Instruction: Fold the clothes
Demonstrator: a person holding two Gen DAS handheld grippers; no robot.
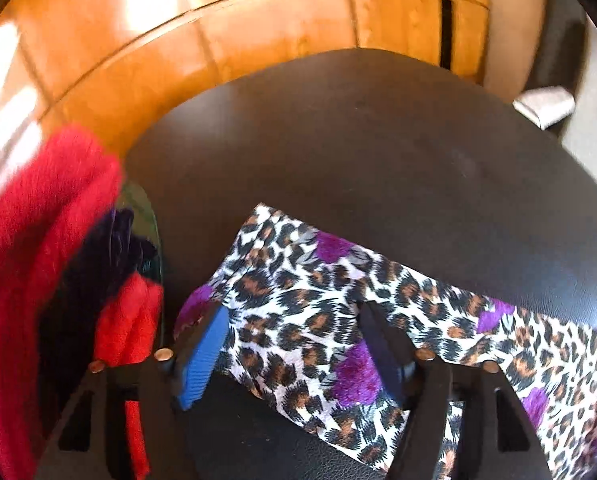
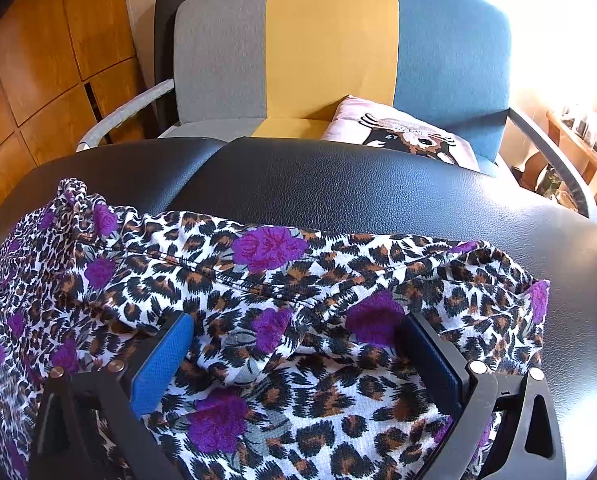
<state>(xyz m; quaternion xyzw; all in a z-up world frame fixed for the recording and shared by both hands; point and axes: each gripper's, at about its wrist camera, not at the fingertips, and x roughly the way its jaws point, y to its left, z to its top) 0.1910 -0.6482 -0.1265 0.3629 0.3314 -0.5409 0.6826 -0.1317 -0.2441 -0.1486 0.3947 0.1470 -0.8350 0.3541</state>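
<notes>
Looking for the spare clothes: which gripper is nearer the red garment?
Left. The left gripper has the red garment right beside it; the right gripper sits over leopard-print fabric, red unseen.

No words, labels, brand marks or numbers can be read in either view; the cushion on the chair bears only a cat picture, no lettering

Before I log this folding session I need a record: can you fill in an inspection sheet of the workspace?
Surface: black leather-look padded top, mostly bare.
Job's things: leopard-print garment with purple flowers, spread and rumpled.
Clutter: red fuzzy garment at the surface's edge.
Grippers: left gripper open over a garment flap; right gripper open, garment between its blue pads.
Cables: nothing seen.
Surroundings: grey, yellow and blue armchair with cat-print cushion; wooden panels.
</notes>
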